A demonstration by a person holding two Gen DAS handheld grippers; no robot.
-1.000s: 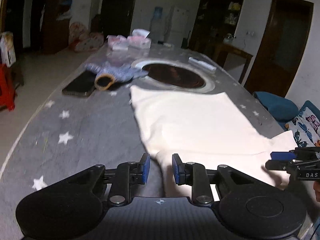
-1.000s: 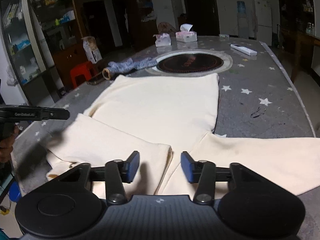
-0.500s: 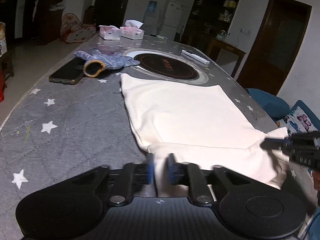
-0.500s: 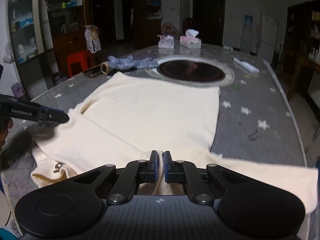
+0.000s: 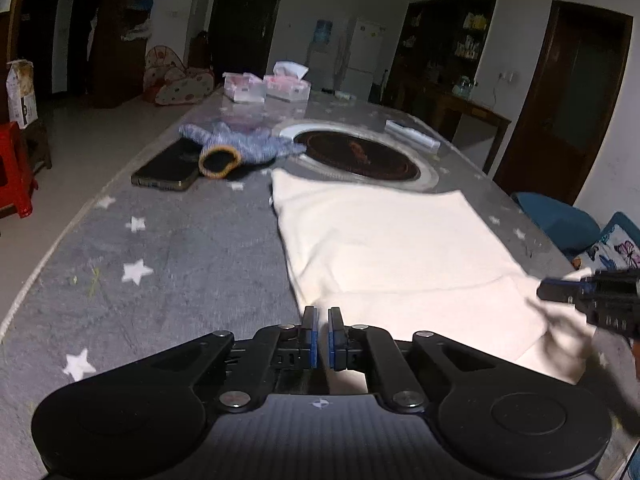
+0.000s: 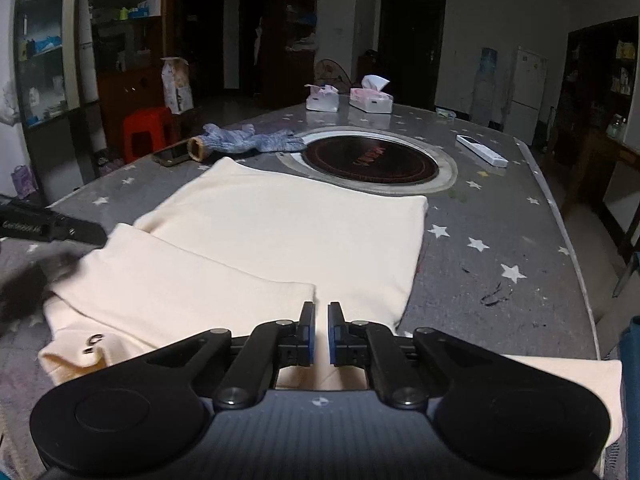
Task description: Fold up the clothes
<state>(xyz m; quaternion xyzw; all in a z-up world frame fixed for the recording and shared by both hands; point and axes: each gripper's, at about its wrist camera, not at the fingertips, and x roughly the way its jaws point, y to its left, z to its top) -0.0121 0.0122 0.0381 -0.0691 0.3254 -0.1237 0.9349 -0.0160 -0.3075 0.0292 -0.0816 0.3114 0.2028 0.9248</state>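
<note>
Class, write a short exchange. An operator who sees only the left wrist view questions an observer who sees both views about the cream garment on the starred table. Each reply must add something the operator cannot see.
Operator: The right gripper is a blur at the edge of my frame. Is it gripping the cream garment?
Observer: Yes. The right wrist view shows its jaws shut on the cloth, close to the end of a folded-in sleeve.
Operator: Where is the other sleeve?
Observer: The other sleeve lies unfolded, stretched out to the right along the near edge of the table.
</note>
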